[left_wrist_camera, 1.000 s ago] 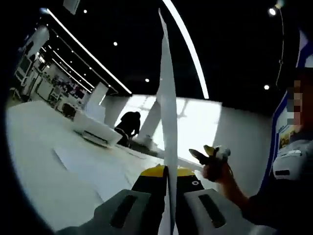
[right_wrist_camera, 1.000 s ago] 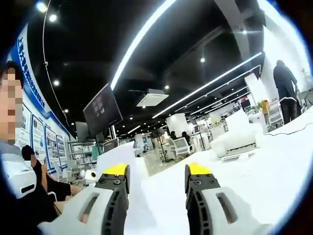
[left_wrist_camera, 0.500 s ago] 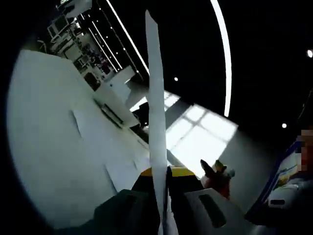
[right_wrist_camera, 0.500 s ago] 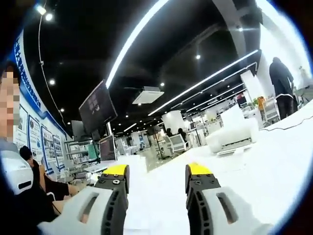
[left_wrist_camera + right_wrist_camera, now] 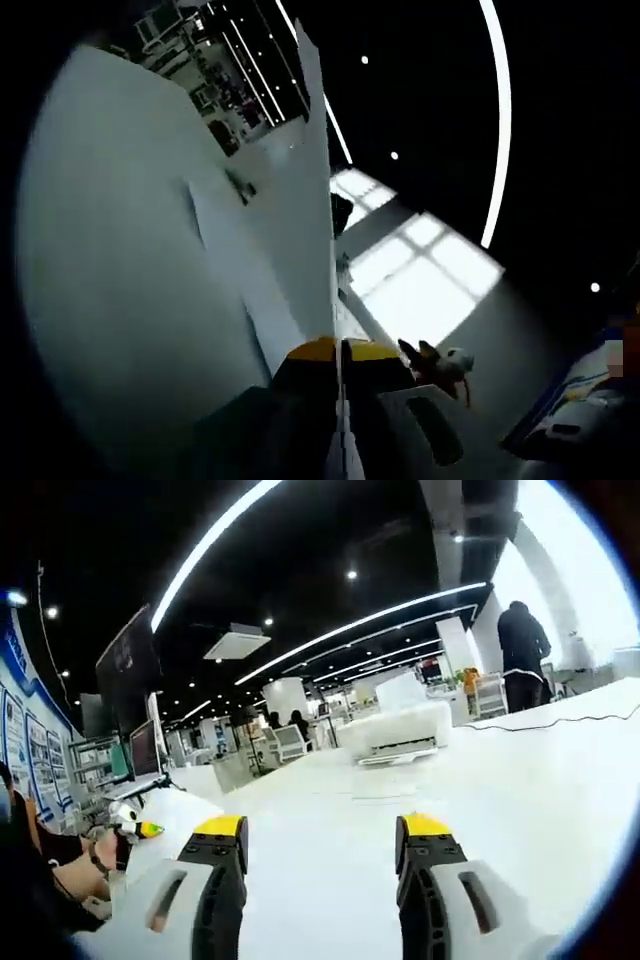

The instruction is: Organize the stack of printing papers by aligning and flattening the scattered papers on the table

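My left gripper (image 5: 338, 350) is shut on a white sheet of paper (image 5: 312, 210). The sheet stands up from the jaws, nearly edge-on and leaning over the white table (image 5: 110, 250). Another sheet (image 5: 228, 262) lies flat on the table beyond it. In the left gripper view, the right gripper (image 5: 437, 362) shows small at the right, held by a hand. My right gripper (image 5: 322, 830) is open above the table (image 5: 520, 770) with nothing between its yellow-tipped fingers. In the right gripper view, the left gripper (image 5: 135, 827) and its white paper (image 5: 180, 810) appear low on the left.
A white box-like machine (image 5: 395, 730) stands at the far side of the table, and a thin cable (image 5: 560, 716) runs along the right. A person (image 5: 522, 650) stands at the back right. Desks and monitors (image 5: 130, 675) line the left background.
The left gripper view has rolled, so the held sheet now leans over the table. The right gripper view has swung toward the table, and its jaws stand slightly wider apart.
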{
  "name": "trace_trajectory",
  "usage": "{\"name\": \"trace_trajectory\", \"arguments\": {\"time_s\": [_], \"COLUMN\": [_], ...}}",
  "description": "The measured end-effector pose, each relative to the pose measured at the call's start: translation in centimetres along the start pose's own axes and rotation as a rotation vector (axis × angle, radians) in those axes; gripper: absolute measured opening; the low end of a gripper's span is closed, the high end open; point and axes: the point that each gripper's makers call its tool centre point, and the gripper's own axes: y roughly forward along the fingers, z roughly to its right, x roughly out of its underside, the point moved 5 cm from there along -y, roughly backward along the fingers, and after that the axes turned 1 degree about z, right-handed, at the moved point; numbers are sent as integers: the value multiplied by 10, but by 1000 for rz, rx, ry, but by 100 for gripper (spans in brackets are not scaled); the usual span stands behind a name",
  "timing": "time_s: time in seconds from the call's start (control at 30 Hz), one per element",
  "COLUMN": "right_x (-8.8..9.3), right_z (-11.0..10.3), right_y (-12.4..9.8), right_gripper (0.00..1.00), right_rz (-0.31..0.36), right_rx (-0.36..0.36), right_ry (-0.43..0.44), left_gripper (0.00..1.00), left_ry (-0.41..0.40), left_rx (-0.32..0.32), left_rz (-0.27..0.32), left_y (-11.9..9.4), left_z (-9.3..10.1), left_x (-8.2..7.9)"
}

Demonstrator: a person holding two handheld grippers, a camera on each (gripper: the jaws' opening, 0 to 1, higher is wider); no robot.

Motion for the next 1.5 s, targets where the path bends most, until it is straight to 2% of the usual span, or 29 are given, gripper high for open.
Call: {"name": "trace_trajectory", "arguments": {"time_s": [0.2,0.33,0.37,0.5,0.63,0.73,0.8,0.87,0.9,0.97,1.03,1.13,1.27,1.3,1.5], "right_x": [22,37,42,57,67,75,76,81,82,85,92,98,98,97,95], "right_z": [39,54,51,60,67,79,88,85,91,91,90,92,96,96,98], "right_y": [11,18,19,24,30,46,57,62,66,70,71,72,74,74,76], "right_gripper": [61,68,70,73,79,84,87,89,89,90,90,90,88,88,80], "right_rz": [-52,-83,-95,-148,-196,-277,-291,-298,-305,-298,-319,-339,-335,-330,-323], "right_rx": [65,107,118,153,187,187,178,165,154,137,134,139,127,135,139], "right_ry": [23,5,0,-33,-101,-207,-240,-248,-243,-236,-235,-270,-211,-231,-232], "left_gripper": [5,5,5,5,6,6,6,6,6,6,6,6,6,6,6], "left_ry": [25,59,57,64,69,73,71,66,64,62,61,60,62,63,64], "left_rx": [-4,-5,-1,-2,-2,-1,2,6,7,8,8,8,8,9,12], "left_rz": [-25,-40,-42,-56,-70,-78,-78,-75,-74,-72,-75,-82,-91,-92,-87], "left_y": [1,0,0,1,2,2,2,1,1,1,1,2,3,3,2], "left_z": [1,-3,-2,-2,-1,-2,-3,-4,-4,-3,-3,-3,-1,-1,0], "left_x": [5,4,4,7,9,10,9,7,7,8,8,9,12,12,12]}}
